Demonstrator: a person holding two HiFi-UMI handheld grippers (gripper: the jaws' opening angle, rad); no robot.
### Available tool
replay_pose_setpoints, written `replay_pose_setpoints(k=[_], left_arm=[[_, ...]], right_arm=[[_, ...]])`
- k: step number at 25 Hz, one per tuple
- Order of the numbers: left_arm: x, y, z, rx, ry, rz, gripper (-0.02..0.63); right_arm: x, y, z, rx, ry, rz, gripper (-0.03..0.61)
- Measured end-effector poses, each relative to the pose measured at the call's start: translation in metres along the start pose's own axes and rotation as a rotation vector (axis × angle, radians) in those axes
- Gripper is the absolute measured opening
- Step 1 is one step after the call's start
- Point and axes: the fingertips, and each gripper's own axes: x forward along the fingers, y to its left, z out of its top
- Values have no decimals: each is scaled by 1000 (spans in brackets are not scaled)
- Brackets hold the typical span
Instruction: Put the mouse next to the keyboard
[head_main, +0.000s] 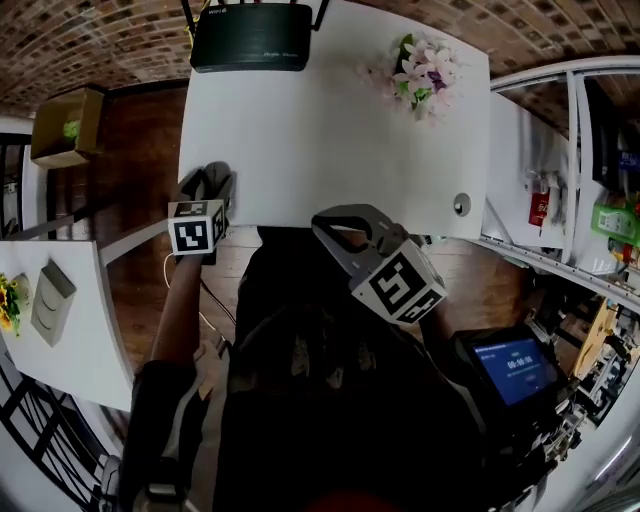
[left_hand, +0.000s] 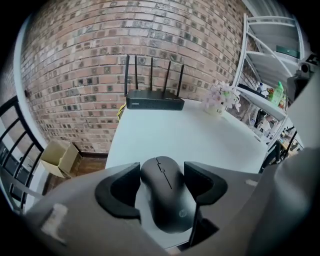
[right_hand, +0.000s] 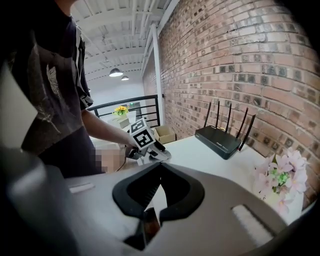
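A black mouse (left_hand: 165, 195) sits between the jaws of my left gripper (left_hand: 161, 176), both pads pressed against its sides, right at the near left edge of the white table (head_main: 330, 140). In the head view the left gripper (head_main: 207, 188) hangs over that left edge. My right gripper (head_main: 345, 232) hovers at the table's front edge, and its jaw tips (right_hand: 159, 170) meet with nothing between them. From the right gripper view I see the left gripper (right_hand: 150, 152) across the table. No keyboard shows in any view.
A black router (head_main: 250, 40) with several antennas stands at the table's far edge, and a flower bunch (head_main: 425, 70) at the far right corner. White shelving (head_main: 560, 150) flanks the right side. A cardboard box (head_main: 65, 125) and a second white table (head_main: 60, 320) lie left.
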Motion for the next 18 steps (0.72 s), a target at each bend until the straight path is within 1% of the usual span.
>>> replay_pose_setpoints(k=[5, 7, 14, 18], left_arm=[[5, -8, 1, 20, 13, 19, 275], [7, -12, 3, 16, 13, 28, 275], [5, -7, -3, -83, 21, 98, 288], [0, -2, -4, -116, 22, 146, 288]], right_arm=[[-14, -5, -12, 1, -23, -17, 6], [-21, -8, -18, -1, -34, -14, 6], [-47, -16, -39, 1, -55, 27, 6], [-58, -21, -47, -6, -67, 34, 6]])
